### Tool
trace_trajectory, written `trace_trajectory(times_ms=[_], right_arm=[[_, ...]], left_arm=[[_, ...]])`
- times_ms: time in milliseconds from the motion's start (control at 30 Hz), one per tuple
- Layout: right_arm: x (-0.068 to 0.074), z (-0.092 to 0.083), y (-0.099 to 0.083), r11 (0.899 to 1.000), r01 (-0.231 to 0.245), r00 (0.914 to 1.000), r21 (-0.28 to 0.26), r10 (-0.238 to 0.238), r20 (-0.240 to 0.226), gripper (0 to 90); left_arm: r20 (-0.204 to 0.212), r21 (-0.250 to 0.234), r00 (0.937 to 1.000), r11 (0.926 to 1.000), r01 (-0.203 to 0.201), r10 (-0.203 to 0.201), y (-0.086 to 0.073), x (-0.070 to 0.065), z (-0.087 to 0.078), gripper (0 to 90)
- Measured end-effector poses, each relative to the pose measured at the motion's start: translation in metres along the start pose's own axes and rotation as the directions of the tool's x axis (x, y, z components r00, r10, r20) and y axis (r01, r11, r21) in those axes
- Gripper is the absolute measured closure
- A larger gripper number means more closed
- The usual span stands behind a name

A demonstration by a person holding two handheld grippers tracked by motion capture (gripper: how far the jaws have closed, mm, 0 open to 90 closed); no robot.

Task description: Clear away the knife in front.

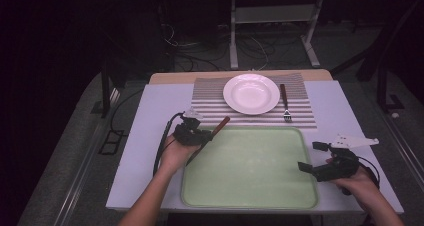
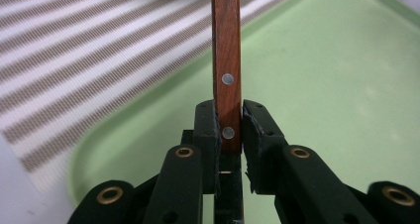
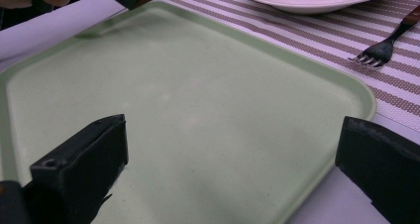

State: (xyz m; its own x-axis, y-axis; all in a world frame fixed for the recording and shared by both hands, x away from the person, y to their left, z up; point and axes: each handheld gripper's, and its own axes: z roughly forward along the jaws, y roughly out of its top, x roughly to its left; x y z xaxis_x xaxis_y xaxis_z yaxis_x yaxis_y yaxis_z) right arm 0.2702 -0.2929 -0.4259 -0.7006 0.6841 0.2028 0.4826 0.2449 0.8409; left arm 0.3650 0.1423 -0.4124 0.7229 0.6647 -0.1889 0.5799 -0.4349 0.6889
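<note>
Left gripper point(image 1: 206, 136) is clamped on a wooden-handled table knife point(image 2: 227, 60), its pads pinching the riveted brown handle near the blade end (the dark blade trails back under the hand over the near-left part of the tray). It holds the knife over the far-left corner of the pale green plastic tray point(image 1: 260, 196), handle tip pointing toward the grey-and-white striped placemat point(image 1: 210, 106).

Right gripper point(image 1: 310, 157) waits with its jaws spread wide and nothing between them, at the tray's right edge.

The likely goal is a place setting: the round white plate point(image 1: 251, 93) sits mid-mat, and the wooden-handled fork point(image 1: 285, 103) lies just to its right. To do this well, keep the grip firm, carry the knife low across the tray rim, line it up parallel to the fork on the bare mat left of the plate, and lower it flat before letting go, so it neither rolls nor strikes the plate.
</note>
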Motion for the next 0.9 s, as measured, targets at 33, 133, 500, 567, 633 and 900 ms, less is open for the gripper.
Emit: trace_trajectory(times_ms=[33, 133, 500, 567, 633, 900], right_arm=[[0.0, 0.0, 0.0, 1.0, -0.002, 1.0, -0.001, 0.002, -0.002, 0.0], [-0.001, 0.0, 0.0, 1.0, -0.001, 1.0, 0.0, 0.001, -0.004, 0.0], [0.0, -0.001, 0.0, 1.0, 0.007, 1.0, 0.001, -0.007, 0.004, 0.0], [0.0, -0.001, 0.0, 1.0, 0.004, 1.0, -0.003, -0.004, 0.007, 0.0], [0.0, -0.002, 0.0, 1.0, 0.004, 0.9999, -0.002, -0.003, 0.01, 0.0], [0.0, -0.002, -0.001, 1.0, 0.008, 0.9998, 0.006, -0.008, 0.016, 0.0]], left_arm=[[0.004, 0.002, 1.0, 1.0, 0.001, -0.001, -0.002, -0.002, 0.0, 77.1], [0.008, 0.012, 1.0, 0.9999, -0.004, 0.004, -0.008, -0.009, 0.002, 77.1], [0.017, 0.058, 0.9998, 0.9983, -0.01, 0.009, -0.026, -0.02, 0.005, 77.0], [0.014, 0.053, 0.9999, 0.9986, -0.001, 0.0, -0.027, -0.017, 0.006, 77.0], [0.013, 0.057, 0.9999, 0.9984, 0.007, -0.008, -0.028, -0.014, 0.008, 76.9], [0.048, 0.039, 0.9987, 0.9991, 0.017, -0.019, -0.031, -0.008, 0.013, 75.9]])
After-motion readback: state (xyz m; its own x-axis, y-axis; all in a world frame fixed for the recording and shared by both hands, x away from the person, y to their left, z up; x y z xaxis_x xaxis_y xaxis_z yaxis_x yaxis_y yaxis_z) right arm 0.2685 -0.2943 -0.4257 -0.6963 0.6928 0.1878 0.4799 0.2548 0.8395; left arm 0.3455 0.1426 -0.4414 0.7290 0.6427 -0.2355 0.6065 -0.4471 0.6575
